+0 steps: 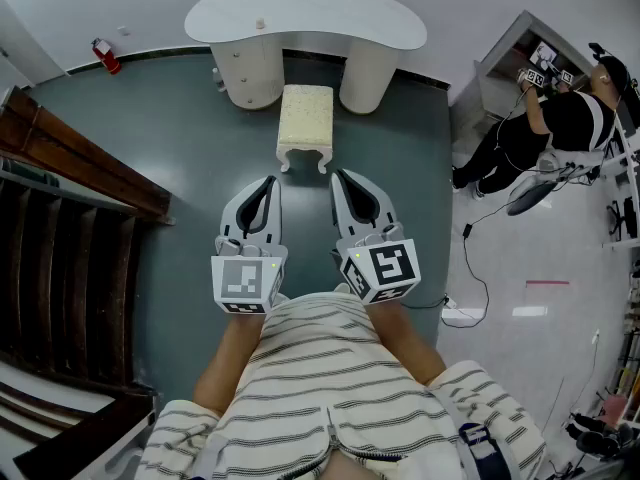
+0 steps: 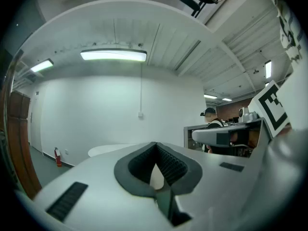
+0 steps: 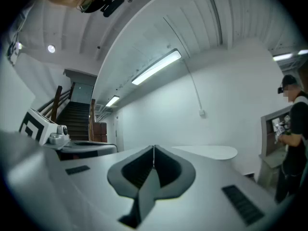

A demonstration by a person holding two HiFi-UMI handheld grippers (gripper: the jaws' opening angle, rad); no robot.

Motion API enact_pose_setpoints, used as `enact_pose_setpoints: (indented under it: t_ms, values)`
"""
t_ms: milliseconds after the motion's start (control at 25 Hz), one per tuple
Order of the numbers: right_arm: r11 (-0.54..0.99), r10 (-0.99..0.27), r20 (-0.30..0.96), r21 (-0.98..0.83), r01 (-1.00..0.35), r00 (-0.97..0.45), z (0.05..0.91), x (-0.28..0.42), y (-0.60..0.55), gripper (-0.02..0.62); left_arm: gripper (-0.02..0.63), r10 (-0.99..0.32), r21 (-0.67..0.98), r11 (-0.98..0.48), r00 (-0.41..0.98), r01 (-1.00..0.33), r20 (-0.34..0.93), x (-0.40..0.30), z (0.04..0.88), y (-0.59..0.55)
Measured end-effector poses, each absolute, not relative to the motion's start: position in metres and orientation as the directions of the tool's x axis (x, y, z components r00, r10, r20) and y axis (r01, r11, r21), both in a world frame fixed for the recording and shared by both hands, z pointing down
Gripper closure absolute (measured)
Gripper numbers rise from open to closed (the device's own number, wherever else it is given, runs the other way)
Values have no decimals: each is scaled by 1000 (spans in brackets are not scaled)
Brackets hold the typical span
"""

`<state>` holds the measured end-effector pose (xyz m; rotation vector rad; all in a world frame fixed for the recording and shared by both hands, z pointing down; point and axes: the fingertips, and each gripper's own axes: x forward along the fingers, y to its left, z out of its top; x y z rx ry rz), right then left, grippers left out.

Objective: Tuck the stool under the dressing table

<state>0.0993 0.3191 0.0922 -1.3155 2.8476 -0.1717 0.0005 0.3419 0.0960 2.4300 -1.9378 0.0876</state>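
Note:
A white kidney-shaped dressing table [image 1: 305, 13] stands against the far wall on two rounded pedestals. The cream stool [image 1: 305, 118] stands on the grey floor in front of the gap between the pedestals, its far end at the table's front edge and most of it out in the open. My left gripper [image 1: 268, 182] and right gripper [image 1: 340, 176] hover side by side just short of the stool's near end, both shut and empty. The left gripper view shows the shut left gripper [image 2: 155, 147] pointing over the table top [image 2: 108, 149]. The right gripper [image 3: 154, 148] also faces the table top [image 3: 207, 151].
A dark wooden staircase [image 1: 60, 218] runs along the left. A red fire extinguisher [image 1: 106, 56] stands by the far wall. At the right a person [image 1: 560, 118] works at a bench, and a cable with a power strip [image 1: 462, 313] lies on the floor.

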Motion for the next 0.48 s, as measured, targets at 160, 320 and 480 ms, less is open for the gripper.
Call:
enact_pose_setpoints:
  t_ms: [160,320,480]
  values:
    - [638,-763,49,-98,-763,-644,93,99,319,581,601,-972,-6,-227,227,-974,60,0,95,342]
    - [636,-765,50,-92,-766,-641,93,94,322,581,601,-970,4,-237,237,-972,57,-4,97,344]
    - [625,-773,61,-97,-775,-631,96,88,328,582,601,-966,16,-252,253,-967,61,-7,103,351]
